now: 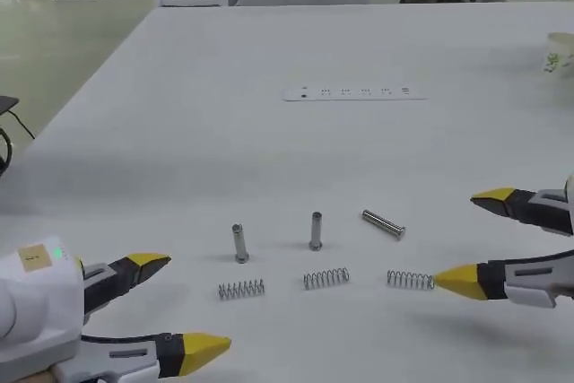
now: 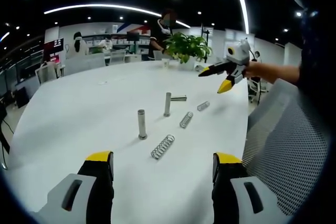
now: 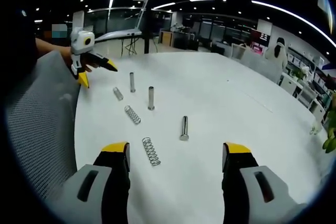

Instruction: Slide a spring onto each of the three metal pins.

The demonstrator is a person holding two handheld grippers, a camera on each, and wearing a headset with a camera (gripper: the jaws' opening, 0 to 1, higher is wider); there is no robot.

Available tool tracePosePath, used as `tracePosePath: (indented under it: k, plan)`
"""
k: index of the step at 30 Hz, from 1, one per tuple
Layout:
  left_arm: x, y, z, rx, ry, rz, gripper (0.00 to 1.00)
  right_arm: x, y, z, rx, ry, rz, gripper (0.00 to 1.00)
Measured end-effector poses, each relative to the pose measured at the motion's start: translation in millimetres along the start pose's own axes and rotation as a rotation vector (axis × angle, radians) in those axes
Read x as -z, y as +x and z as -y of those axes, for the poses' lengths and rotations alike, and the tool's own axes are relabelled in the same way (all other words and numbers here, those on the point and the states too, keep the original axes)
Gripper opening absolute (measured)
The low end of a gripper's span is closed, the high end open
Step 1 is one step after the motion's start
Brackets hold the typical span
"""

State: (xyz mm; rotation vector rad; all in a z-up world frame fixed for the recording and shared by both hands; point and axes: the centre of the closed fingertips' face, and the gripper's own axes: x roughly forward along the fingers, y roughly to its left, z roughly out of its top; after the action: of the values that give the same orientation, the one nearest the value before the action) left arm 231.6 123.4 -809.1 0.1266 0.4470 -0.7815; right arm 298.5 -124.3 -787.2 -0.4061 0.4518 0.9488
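Springs are all loose on the white table (image 1: 269, 132), none of them threaded onto a pin, so by my reading the task has not got past its start. The left spring (image 1: 241, 289), the middle spring (image 1: 326, 279) and the right spring (image 1: 410, 281) lie on their sides in a row nearest the person. Just behind them stand the left pin (image 1: 239, 244) and the middle pin (image 1: 316, 231), both upright on their heads. The right pin (image 1: 383, 223) lies flat on the table and would probably need standing up or holding before it takes a spring. The left gripper (image 1: 184, 304) hovers near the left spring with its jaws spread wide and nothing between them. The right gripper (image 1: 473, 238) is likewise wide open and empty; its lower jaw tip sits at the end of the right spring, though I cannot tell whether it touches. All three springs are left to fit, and the right one looks the likeliest first pick.
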Motion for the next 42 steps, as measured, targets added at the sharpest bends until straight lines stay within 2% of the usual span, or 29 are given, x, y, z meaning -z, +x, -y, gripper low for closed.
tracePosePath:
  k: [10, 26, 34, 42]
  plan:
    - [-0.9, -0.4, 0.2, -0.004, -0.002, 0.003, 0.73, -12.7, 11.4, 9.0, -0.005, -0.025, -0.01, 0.67]
    - [-0.5, -1.4, -2.8, -0.011, -0.004, 0.009, 0.73, -34.9, 44.7, 18.1, -0.025, -0.075, -0.043, 0.56]
    - [0.1, -1.3, -3.6, -0.012, -0.002, 0.007, 0.73, -32.6, 61.4, 16.8, -0.043, -0.087, -0.108, 0.5]
    - [0.4, -0.2, -3.5, -0.009, 0.001, 0.005, 0.73, -27.0, 76.7, 18.4, -0.052, -0.092, -0.193, 0.38]
